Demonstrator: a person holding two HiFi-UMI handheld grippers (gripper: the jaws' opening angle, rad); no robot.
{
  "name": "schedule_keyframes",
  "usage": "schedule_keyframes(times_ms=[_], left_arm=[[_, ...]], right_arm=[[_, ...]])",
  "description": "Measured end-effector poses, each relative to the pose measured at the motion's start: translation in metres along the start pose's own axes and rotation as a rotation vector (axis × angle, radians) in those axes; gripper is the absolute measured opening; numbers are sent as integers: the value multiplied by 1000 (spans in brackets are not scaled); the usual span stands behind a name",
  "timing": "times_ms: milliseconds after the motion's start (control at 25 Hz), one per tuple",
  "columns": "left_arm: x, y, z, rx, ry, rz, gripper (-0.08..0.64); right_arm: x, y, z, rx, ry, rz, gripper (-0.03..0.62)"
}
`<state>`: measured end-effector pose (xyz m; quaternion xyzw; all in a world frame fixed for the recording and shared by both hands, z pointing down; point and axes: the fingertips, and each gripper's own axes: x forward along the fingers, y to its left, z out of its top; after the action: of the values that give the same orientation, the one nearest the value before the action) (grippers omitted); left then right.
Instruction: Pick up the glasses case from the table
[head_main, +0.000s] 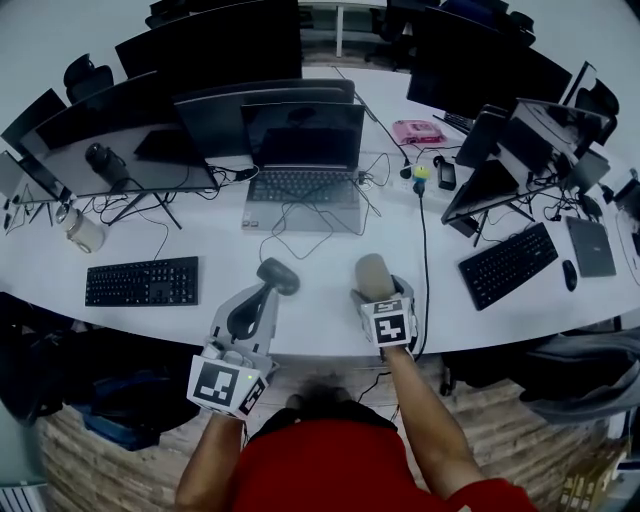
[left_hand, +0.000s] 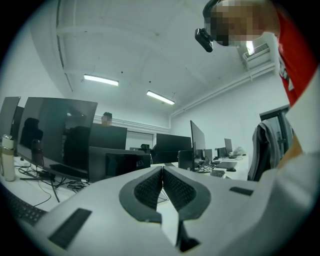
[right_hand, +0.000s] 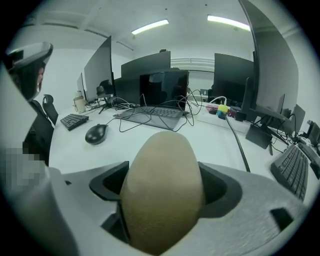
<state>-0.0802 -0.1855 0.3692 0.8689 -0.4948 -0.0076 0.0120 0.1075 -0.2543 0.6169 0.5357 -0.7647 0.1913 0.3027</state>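
Observation:
The tan, egg-shaped glasses case (head_main: 372, 272) (right_hand: 162, 195) sits between the jaws of my right gripper (head_main: 376, 293) (right_hand: 164, 182), near the front edge of the white table (head_main: 320, 330). Both pads meet its sides and the jaws stand wide around it. Its rounded far end sticks out past the fingertips, and the gripper tilts down toward the table. My left gripper (head_main: 262, 298) (left_hand: 162, 186) hangs level at the table's front edge. Its ribbed pads are pressed together with nothing between them.
A black mouse (head_main: 278, 275) (right_hand: 96, 133) lies just left of the case. Behind it are an open laptop (head_main: 303, 160) with loose cables, black keyboards at left (head_main: 141, 281) and right (head_main: 507, 264), and several monitors. A black cable (head_main: 424, 250) runs past the case's right side.

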Motion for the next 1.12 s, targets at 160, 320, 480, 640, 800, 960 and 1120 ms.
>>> schedule_keyframes(times_ms=[160,320,480,640,800,960,1120], left_arm=[[-7,3,-2,-6,-2,3,11],[-13,4,-1,-8,-6,1,11],[-18,9,3,-17,-15,10,11],[-23,13,8,-25,-20,14,11],[-26,14,15,-22,-24,19,11],[-30,13,22,-17,-29,19,11],[-33,9,28,-19,-33,10,11]], right_arm=[[0,0,1,16,-4,-1,407],[-13,2,15,46,-53,0,403],[-40,12,42,61,-130,25,402],[-77,26,73,56,-220,53,402],[-117,40,103,44,-309,86,402],[-155,54,126,33,-398,117,401],[-187,65,140,45,-465,152,400]])
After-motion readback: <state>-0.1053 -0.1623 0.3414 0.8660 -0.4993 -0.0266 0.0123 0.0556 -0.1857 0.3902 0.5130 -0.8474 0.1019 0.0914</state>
